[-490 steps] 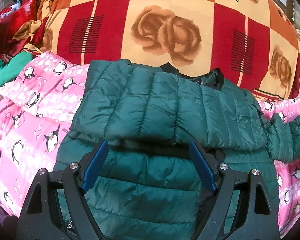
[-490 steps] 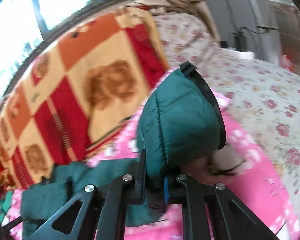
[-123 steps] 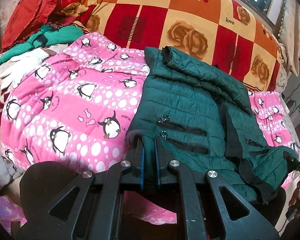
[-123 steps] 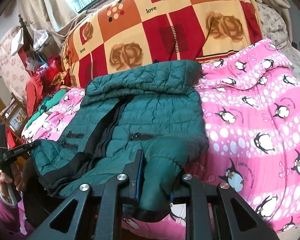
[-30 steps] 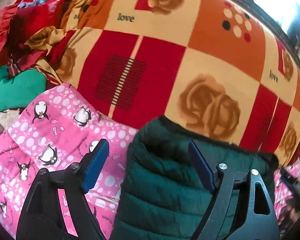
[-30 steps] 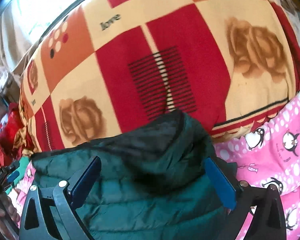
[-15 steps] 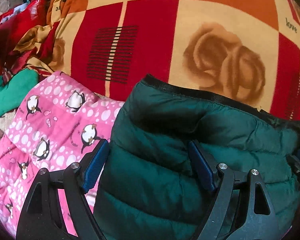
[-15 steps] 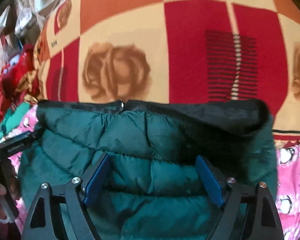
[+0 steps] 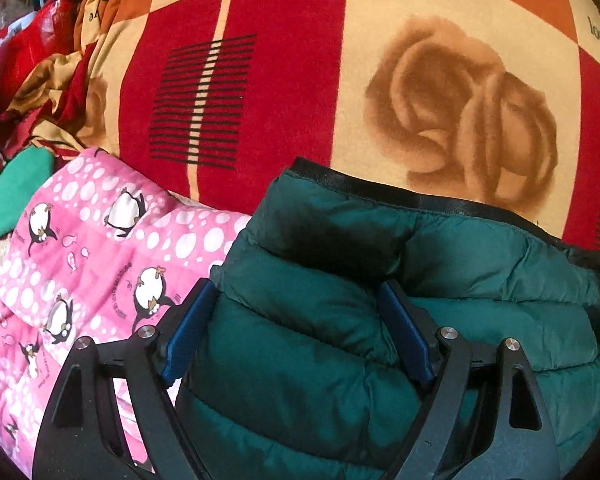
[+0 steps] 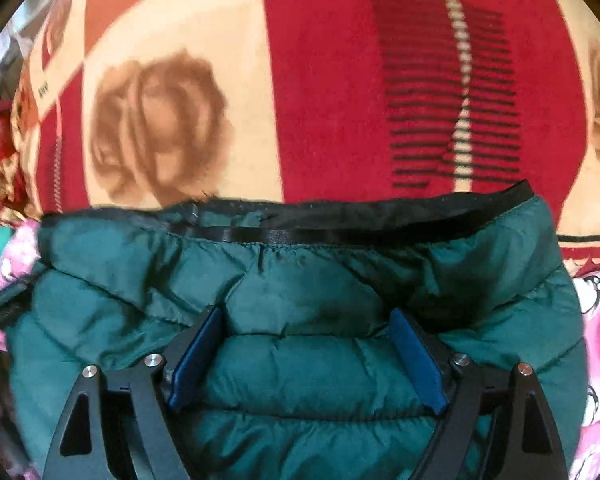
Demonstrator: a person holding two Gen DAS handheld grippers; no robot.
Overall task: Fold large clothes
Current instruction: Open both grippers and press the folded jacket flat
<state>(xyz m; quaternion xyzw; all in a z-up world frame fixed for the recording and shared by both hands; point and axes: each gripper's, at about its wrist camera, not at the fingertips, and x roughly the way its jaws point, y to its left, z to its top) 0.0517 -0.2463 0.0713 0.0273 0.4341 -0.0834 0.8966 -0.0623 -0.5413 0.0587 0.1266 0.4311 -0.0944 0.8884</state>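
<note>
Since a second ago both views have dropped closer to the folded jacket, which then sat low in the pictures under a broad stretch of blanket and now fills the lower half of each. Largest in view is the red, orange and cream rose blanket [image 9: 380, 80] heaped behind everything; in front of it lies the pink penguin quilt [image 9: 80, 248] spread over the bed, and on that quilt rests the green puffer jacket [image 9: 340, 300], folded into a thick bundle with its black-trimmed edge [image 10: 300, 232] lying against the foot of the blanket. The left hand-held gripper [image 9: 300, 332] stands spread, its blue pads either side of the bundle's left end, and the right hand-held gripper [image 10: 306, 356] is likewise spread over the middle of the padding; neither pinches anything, though whether the pads brush the cloth I cannot tell. As I judge it, the fold is nearly done and only pressing or tidying remains. The risk is the springy filling: left unpressed, the upper layer may puff up and slide open, and a pad dragged across the slick shell could pull the top layer askew or push the bundle into the blanket.
</note>
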